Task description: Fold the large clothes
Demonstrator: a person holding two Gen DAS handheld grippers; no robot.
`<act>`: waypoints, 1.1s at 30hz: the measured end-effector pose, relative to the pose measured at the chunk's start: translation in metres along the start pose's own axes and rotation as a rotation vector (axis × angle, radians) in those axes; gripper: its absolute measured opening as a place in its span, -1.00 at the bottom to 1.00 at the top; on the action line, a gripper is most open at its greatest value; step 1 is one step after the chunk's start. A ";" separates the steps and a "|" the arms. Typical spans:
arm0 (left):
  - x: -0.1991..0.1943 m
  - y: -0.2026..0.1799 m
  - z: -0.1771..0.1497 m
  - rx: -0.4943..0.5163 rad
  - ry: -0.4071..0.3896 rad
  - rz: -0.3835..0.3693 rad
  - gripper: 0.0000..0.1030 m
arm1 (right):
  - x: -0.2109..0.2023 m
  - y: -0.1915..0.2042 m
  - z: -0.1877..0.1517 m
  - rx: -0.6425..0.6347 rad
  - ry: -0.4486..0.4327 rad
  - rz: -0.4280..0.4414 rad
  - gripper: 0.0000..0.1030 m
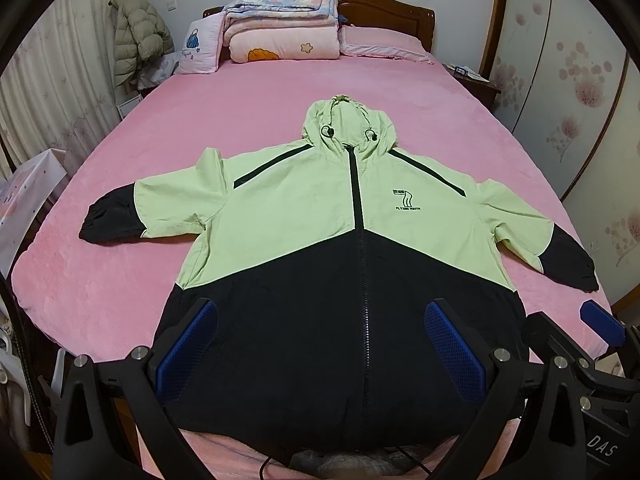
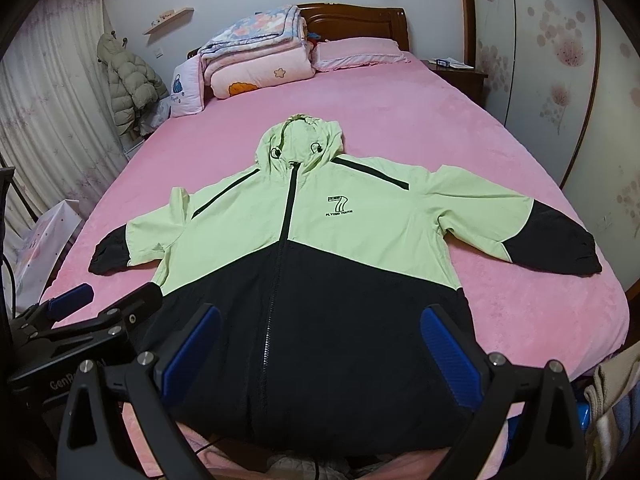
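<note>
Jacket (image 1: 320,240) looks light, soft, slippery; grasp sleeves at 9 and 3 o'clock. Left gripper (image 1: 320,346) and right gripper (image 2: 316,350) both gape, empty.

Soft, even indoor light fills both wrist views, with no hard shadows across the pink bedspread (image 1: 280,92) and no glare. Its source seems to lie overhead, out of frame. The jacket (image 1: 320,216) holds sharp in its green upper half, but its black lower half sinks into near-featureless dark. Fisheye distortion bows the wardrobe (image 2: 560,80) and curtain (image 2: 52,120) (worst at the corners, where a black vignette closes in). The nearest gripper parts look slightly soft.
</note>
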State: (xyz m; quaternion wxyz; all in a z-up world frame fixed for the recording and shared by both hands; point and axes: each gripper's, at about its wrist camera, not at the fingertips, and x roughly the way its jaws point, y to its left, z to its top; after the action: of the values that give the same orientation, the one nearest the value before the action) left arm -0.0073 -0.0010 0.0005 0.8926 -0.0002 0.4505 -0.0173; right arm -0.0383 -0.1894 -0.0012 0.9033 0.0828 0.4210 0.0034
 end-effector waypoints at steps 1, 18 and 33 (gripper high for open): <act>0.000 0.000 -0.001 0.000 -0.001 0.000 0.99 | 0.000 0.000 0.000 0.000 -0.002 -0.005 0.96; -0.001 0.000 -0.005 -0.005 0.003 -0.004 0.99 | -0.007 -0.002 0.002 -0.007 -0.012 -0.016 0.89; -0.002 -0.001 -0.009 -0.001 0.005 -0.005 0.99 | -0.012 -0.001 0.000 -0.001 -0.020 -0.013 0.86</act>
State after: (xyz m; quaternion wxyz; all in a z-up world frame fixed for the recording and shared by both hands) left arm -0.0155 -0.0019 -0.0029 0.8914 -0.0016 0.4528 -0.0194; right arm -0.0462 -0.1908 0.0081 0.9076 0.0795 0.4123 -0.0032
